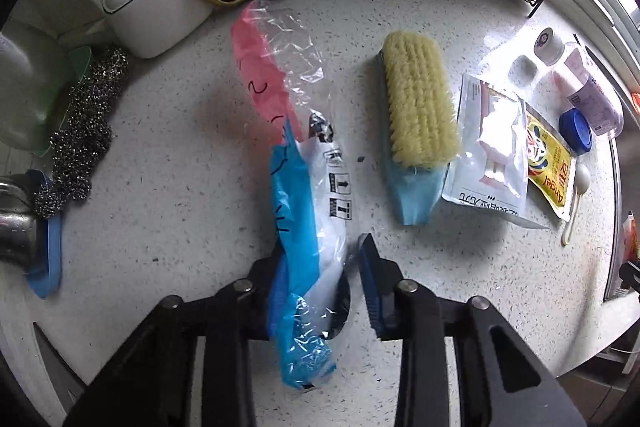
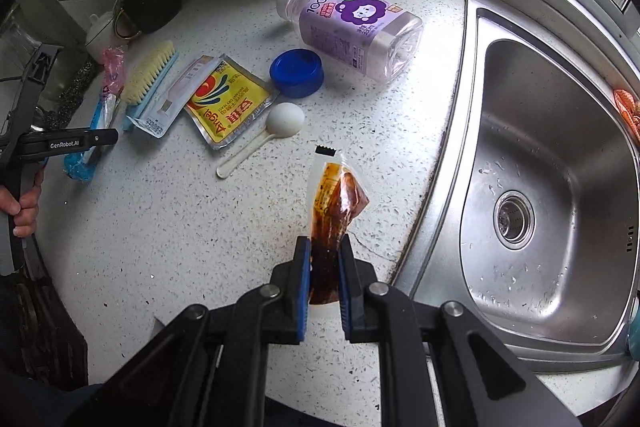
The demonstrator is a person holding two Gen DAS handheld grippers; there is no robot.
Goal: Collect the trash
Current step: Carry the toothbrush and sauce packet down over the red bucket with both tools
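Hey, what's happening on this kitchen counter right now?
A person is clearing trash off the counter with tongs in each hand. The right tongs are shut on a brown sauce packet, lifted near the sink. The left tongs have a blue, white and pink plastic wrapper between their fingers; whether they pinch it yet is unclear. A brush, yellow packet, bottle, blue cap and spoon lie uncollected.

Sauce packet [image 2: 334,211] between right tongs [image 2: 324,259]
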